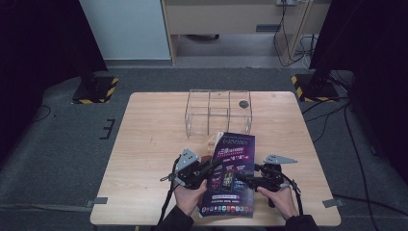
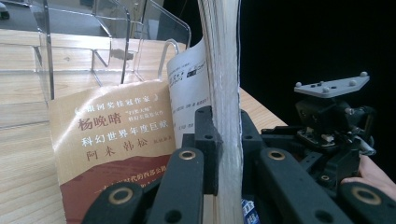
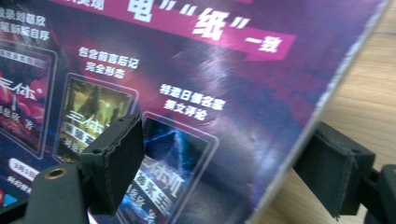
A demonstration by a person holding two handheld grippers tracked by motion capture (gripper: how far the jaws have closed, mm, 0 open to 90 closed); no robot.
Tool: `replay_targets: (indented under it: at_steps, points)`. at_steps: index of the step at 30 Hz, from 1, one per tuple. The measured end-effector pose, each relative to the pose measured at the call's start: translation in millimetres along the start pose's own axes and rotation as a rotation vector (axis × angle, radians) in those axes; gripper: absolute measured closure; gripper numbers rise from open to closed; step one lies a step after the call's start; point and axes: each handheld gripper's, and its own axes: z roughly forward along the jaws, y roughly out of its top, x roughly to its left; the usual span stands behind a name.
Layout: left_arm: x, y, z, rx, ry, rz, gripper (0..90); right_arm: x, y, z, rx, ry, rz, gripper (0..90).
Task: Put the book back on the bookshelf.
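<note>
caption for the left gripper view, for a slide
Left gripper clamps a book's page block edge-on, a clear acrylic organizer behind.

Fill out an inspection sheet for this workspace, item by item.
Surface: light wooden table, bare apart from the items below.
Job's things: purple magazine at the near edge, back cover up, a loose brown flap hanging from it; clear acrylic organizer behind it, with a small dark disc in its right rear compartment.
Clutter: nothing seen.
Grippers: left gripper clamped on the magazine's page edge; right gripper straddles the magazine's other edge, one jaw over the cover, one beyond it, pads not pressing.
Cables: one trails from each gripper; more lie on the floor at right.
Surroundings: grey carpet, two stand bases with yellow-black striping, dark curtains at the sides.
</note>
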Motion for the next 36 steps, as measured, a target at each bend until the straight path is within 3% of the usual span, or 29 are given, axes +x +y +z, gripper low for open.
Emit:
replay_targets:
  at_steps: [5, 15, 21, 31, 36]
  points:
    - [0.7, -0.5, -0.2, 0.000, 0.000, -0.005, 83.1, 1.3, -0.3, 2.5, 0.009, 0.020, 0.003, 22.8]
    - [7.2, 0.1, -5.3, -0.024, 0.004, -0.025, 83.1, 3.5, 2.6, -7.8, -0.031, 0.040, 0.010, 39.9]
    - [9.4, -2.5, -4.9, -0.028, 0.007, -0.038, 83.0, 7.2, 4.5, -9.6, -0.031, 0.010, -0.015, 52.6]
    - [8.4, -3.1, -3.9, -0.034, 0.007, -0.032, 83.0, 8.5, 8.7, -17.4, -0.032, 0.028, 0.023, 68.7]
    - [9.5, -3.0, -5.1, -0.037, 0.008, -0.028, 82.9, 9.0, 10.0, -20.3, -0.032, 0.044, 0.048, 72.5]
